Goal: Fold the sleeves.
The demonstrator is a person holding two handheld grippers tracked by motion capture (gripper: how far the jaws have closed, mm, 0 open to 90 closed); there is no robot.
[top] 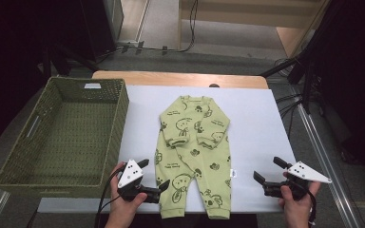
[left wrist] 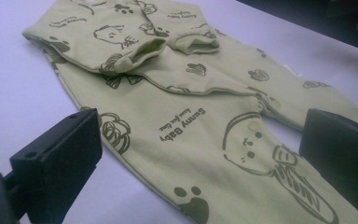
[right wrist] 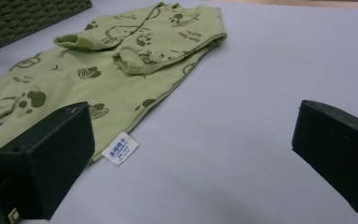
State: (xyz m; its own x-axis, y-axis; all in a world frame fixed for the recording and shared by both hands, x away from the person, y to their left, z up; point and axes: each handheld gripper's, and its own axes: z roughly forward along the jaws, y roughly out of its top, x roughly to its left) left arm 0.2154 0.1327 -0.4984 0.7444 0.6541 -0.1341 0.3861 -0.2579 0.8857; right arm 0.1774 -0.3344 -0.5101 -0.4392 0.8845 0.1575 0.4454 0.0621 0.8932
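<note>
One green romper (top: 193, 152) lies flat on the white sheet (top: 256, 118), its two sleeves folded across the chest. It sits between two grippers. The left gripper (top: 153, 175) has its jaws spread wide at the romper's near leg, one jaw over the cloth. The right gripper (top: 267, 170), jaws also wide and holding nothing, stands just beside the romper's other side, near one white tag (right wrist: 120, 148). One basket (top: 64, 180) is beyond the left gripper.

Left hand (top: 123, 206) enters from bottom edge, wrapped round left gripper (top: 153, 175); grey three-cornered plate (top: 130, 172) on top, cable trailing down. Jaws wide apart, pointing right and slightly forward, nothing clamped. Right hand (top: 295, 202) enters from bottom right, holding right gripper (top: 268, 170); jaws wide apart, pointing left and forward, nothing between fingers (right wrist: 46, 156).
</note>
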